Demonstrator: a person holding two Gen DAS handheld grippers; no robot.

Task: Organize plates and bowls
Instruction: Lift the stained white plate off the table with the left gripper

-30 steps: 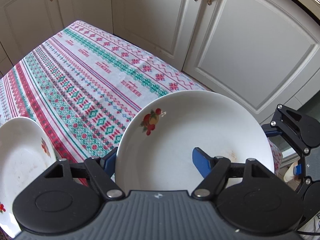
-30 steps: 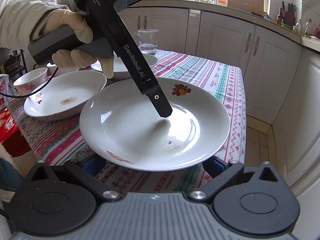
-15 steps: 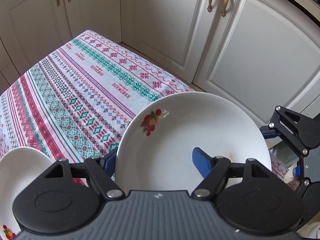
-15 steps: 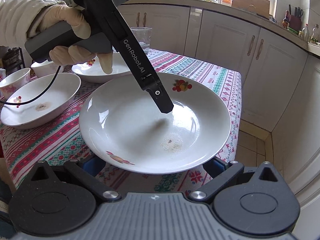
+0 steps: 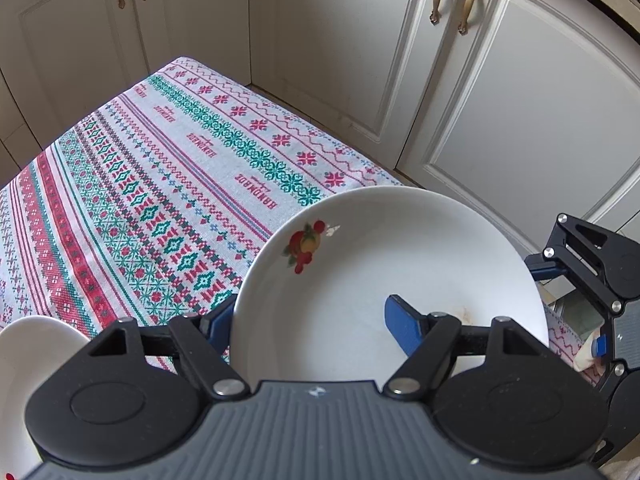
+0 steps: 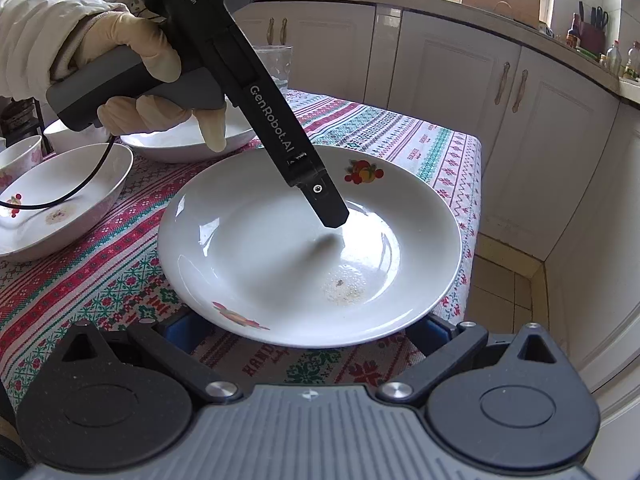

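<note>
Cream kitchen cabinets (image 6: 536, 128) stand behind and beside a table covered by a patterned tablecloth (image 5: 168, 184) with red, green and white bands.

On the near corner of this cloth is the plate (image 6: 280, 256), white and deep, with a fruit picture near its rim and a small dried stain in its middle. In the right wrist view its right part reaches over the table edge; whether its underside touches the cloth, I cannot tell.

Further left on the table lies a second plate (image 6: 52, 200) with a brownish stain. Behind it is a third plate (image 6: 172, 146), and at the far left edge a small cup (image 6: 18, 154) with pink flowers. A drinking glass (image 6: 276, 64) stands behind the third plate.

The left gripper (image 5: 308, 320), held by a gloved hand (image 6: 132, 80), is clamped on the rim of the plate: one blue finger (image 5: 404, 330) lies inside the plate and the other is outside, under the rim.

The right gripper (image 6: 308, 332) is low at the near side of the plate with its fingers spread wide apart, one at each side under the rim, holding nothing.
</note>
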